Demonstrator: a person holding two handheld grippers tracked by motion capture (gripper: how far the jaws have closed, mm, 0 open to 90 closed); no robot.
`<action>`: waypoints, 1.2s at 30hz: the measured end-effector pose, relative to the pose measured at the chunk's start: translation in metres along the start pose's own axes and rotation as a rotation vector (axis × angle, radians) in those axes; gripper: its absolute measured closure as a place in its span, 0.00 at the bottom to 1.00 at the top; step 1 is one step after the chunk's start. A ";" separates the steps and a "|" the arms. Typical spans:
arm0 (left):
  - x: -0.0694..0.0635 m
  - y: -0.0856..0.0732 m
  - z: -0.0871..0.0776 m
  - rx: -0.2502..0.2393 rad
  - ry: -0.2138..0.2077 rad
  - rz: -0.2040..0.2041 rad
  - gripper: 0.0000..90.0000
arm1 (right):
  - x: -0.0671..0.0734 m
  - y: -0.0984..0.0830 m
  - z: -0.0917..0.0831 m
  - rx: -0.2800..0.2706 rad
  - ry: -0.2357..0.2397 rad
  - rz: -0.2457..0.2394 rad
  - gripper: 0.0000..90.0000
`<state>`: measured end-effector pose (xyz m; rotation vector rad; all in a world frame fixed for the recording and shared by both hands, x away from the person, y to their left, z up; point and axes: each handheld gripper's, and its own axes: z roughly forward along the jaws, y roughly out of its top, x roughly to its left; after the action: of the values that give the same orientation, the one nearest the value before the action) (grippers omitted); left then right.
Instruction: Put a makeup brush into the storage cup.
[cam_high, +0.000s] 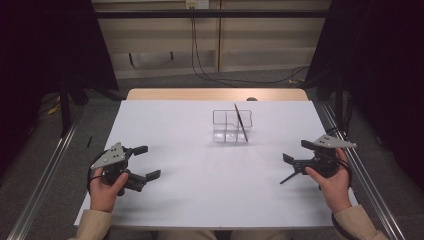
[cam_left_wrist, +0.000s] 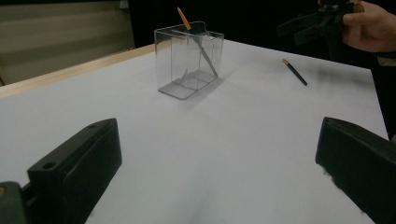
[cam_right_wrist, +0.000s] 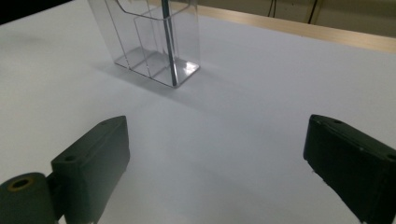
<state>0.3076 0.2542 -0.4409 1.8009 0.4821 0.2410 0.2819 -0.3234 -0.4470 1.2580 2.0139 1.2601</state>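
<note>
While both my left gripper (cam_high: 145, 162) and right gripper (cam_high: 295, 151) rest spread and empty, one pencil (cam_high: 241, 122) leans inside the clear holder (cam_high: 220, 120), so I judge the next move must pinch the loose pencil (cam_left_wrist: 294, 72) lying on the surface (cam_high: 210, 175) beside my right gripper.

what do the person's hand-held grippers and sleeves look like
Both are black. The left hand-held gripper has two blocky jaws with small round holes in them and a grey three-cornered plate on top; the right hand-held gripper carries the same plate. A dark cable loops by each wrist. The sleeves are beige.
</note>
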 end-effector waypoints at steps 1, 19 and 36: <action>0.000 0.000 0.000 -0.002 0.002 -0.001 0.00 | -0.001 0.001 0.000 0.018 -0.004 0.010 0.08; 0.002 0.002 0.008 0.000 -0.017 0.003 0.00 | -0.004 0.005 -0.004 0.216 -0.066 0.077 0.14; 0.003 0.004 0.012 0.005 -0.025 0.010 0.00 | -0.006 0.001 -0.002 0.319 -0.081 0.112 0.12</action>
<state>0.3158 0.2436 -0.4410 1.8095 0.4565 0.2240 0.2835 -0.3300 -0.4458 1.5604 2.1710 0.9413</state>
